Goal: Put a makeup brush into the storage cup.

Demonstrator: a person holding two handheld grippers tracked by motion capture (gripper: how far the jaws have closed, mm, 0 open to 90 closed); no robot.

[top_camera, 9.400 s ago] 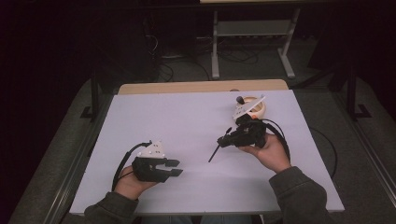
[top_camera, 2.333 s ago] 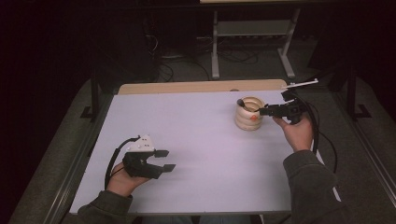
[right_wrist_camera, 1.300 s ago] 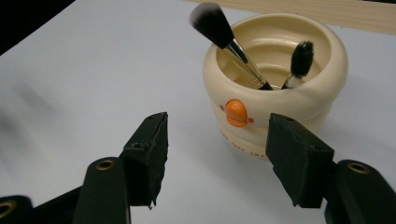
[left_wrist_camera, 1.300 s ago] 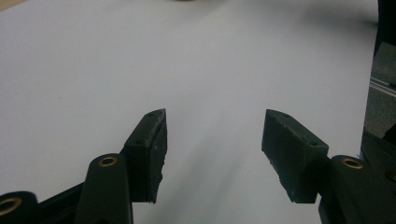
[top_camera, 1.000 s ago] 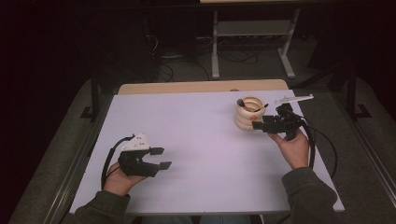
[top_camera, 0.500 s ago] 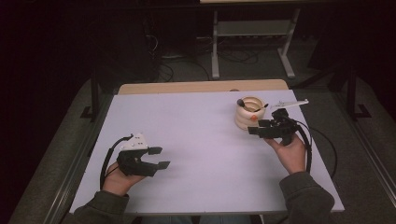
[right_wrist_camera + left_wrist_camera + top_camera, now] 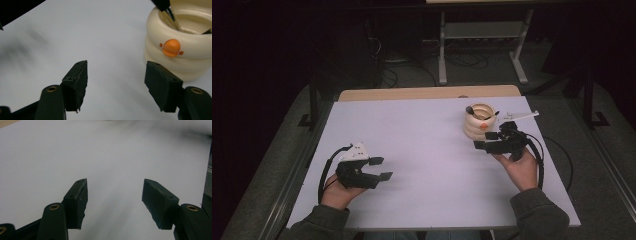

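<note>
A cream ribbed cup [image 7: 478, 122] with an orange knob on its side stands at the back right of the white table [image 7: 422, 150]; a dark-ended utensil [image 7: 472, 110] leans inside it. In the right gripper view the cup [image 7: 180, 42] sits just beyond and right of the jaws. My right gripper [image 7: 484, 140] hovers open right in front of the cup, holding nothing. My left gripper [image 7: 381, 168] stays open near the front left, with only bare table between its jaws [image 7: 115, 200].
A wooden strip [image 7: 427, 93] runs along the table's far edge. Behind it stands a metal rack [image 7: 482, 35] on a dark floor with cables. Black cables trail from both grippers over the table's sides.
My right gripper, earlier beside the cup at the right, has drawn back toward the person and down, open and with nothing in it. The utensil it once held now stands in the cup. The left gripper barely moved.
</note>
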